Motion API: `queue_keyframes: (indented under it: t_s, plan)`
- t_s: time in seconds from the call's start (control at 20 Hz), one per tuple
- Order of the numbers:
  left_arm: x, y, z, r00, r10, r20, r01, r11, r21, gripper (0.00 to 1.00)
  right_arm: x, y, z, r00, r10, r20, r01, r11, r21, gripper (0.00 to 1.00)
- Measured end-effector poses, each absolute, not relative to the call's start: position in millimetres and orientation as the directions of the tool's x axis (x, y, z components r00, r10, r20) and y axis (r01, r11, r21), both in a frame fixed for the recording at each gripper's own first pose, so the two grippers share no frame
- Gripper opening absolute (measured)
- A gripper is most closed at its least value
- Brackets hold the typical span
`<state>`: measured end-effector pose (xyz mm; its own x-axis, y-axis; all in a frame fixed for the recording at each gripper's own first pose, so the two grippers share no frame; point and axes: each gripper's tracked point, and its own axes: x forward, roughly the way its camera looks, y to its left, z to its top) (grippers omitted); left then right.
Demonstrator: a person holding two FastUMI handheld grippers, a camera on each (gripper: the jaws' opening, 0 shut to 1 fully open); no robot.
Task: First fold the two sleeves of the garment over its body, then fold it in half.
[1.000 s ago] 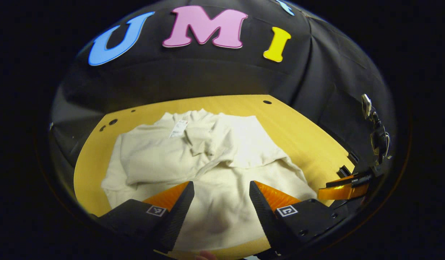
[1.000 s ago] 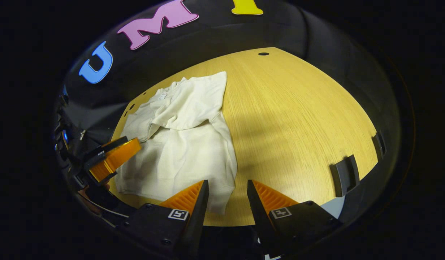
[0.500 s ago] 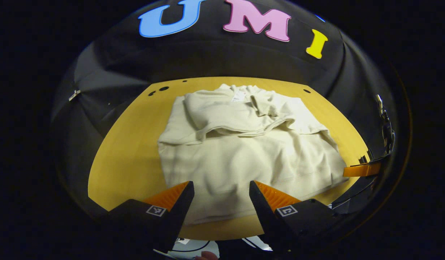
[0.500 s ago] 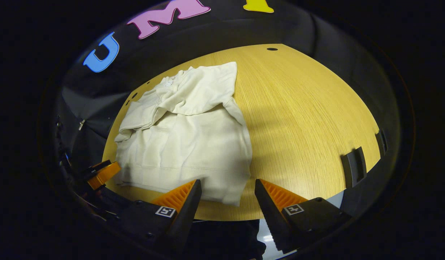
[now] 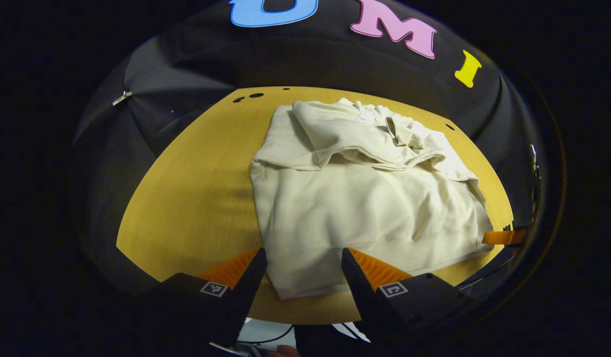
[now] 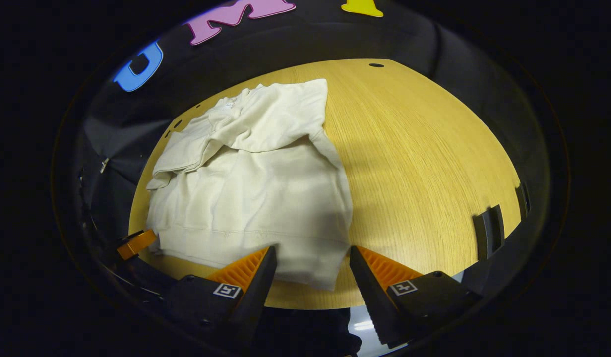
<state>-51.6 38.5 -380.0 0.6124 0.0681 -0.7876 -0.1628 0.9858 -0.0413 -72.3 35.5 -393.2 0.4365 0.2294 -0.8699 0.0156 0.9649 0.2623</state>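
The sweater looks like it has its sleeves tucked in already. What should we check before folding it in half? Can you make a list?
1. Both sleeves folded over the body of the sweater: ok; they lie across its upper part.
2. Left hand-held gripper open: ok; its jaws stand apart at the near hem corner, not pressing on it.
3. Right hand-held gripper open: ok; it is lined up with the other near hem corner.
4. Near hem flat: ok, mostly smooth.
5. Bare table around the sweater: ok.
6. Sleeve layers will stay put when lifted: cannot tell.
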Motion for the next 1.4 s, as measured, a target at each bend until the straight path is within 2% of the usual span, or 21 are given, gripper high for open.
queue_keyframes:
  t_s: [0.35, 0.4, 0.55, 0.65, 0.7, 0.75, 0.8, 0.85, 0.9, 0.95, 1.0, 1.1, 1.4]
  plan:
    - [-60, 43, -398, 0.547, 0.075, -0.834, -0.216, 0.975, -0.054, 0.92, -72, 32, -400, 0.425, 0.216, -0.879, 0.026, 0.968, 0.250, 0.92]
    - [-58, 43, -395, 0.552, 0.079, -0.830, -0.196, 0.980, -0.037, 0.96, -71, 33, -399, 0.426, 0.212, -0.880, 0.017, 0.970, 0.242, 0.90]
    - [-51, 35, -401, 0.549, 0.067, -0.833, -0.106, 0.994, 0.010, 0.99, -73, 35, -405, 0.411, 0.165, -0.897, -0.061, 0.986, 0.154, 0.90]
    - [-45, 27, -403, 0.536, 0.064, -0.841, -0.118, 0.993, 0.001, 0.96, -73, 42, -409, 0.426, 0.148, -0.892, -0.145, 0.985, 0.094, 0.89]
    - [-44, 25, -402, 0.526, 0.053, -0.849, -0.107, 0.994, -0.005, 0.84, -74, 48, -408, 0.428, 0.161, -0.889, -0.161, 0.982, 0.101, 0.91]
    - [-44, 20, -401, 0.518, 0.029, -0.855, -0.080, 0.997, -0.015, 0.74, -71, 55, -403, 0.431, 0.182, -0.884, -0.163, 0.979, 0.122, 0.82]
    - [-43, 15, -401, 0.515, 0.012, -0.857, -0.061, 0.998, -0.023, 0.56, -72, 60, -404, 0.426, 0.198, -0.883, -0.165, 0.976, 0.139, 0.72]
    - [-42, 13, -400, 0.520, -0.014, -0.854, -0.039, 0.998, -0.040, 0.38, -76, 63, -406, 0.421, 0.214, -0.881, -0.159, 0.974, 0.161, 0.47]
    - [-42, 13, -400, 0.522, -0.030, -0.853, -0.031, 0.998, -0.054, 0.27, -79, 64, -407, 0.413, 0.217, -0.884, -0.135, 0.975, 0.177, 0.26]
    - [-45, 12, -399, 0.517, -0.058, -0.854, -0.033, 0.996, -0.088, 0.21, -84, 66, -407, 0.392, 0.235, -0.889, -0.126, 0.972, 0.201, 0.18]
    - [-49, 13, -397, 0.505, -0.084, -0.859, -0.035, 0.992, -0.118, 0.13, -88, 68, -407, 0.365, 0.265, -0.893, -0.138, 0.963, 0.230, 0.18]
    - [-54, 20, -396, 0.483, -0.109, -0.869, -0.015, 0.991, -0.133, 0.10, -94, 67, -404, 0.319, 0.293, -0.901, -0.146, 0.955, 0.258, 0.08]
    - [-44, 25, -371, 0.462, -0.162, -0.872, -0.006, 0.983, -0.186, 0.08, -85, 66, -372, 0.316, 0.380, -0.869, -0.153, 0.925, 0.349, 0.07]
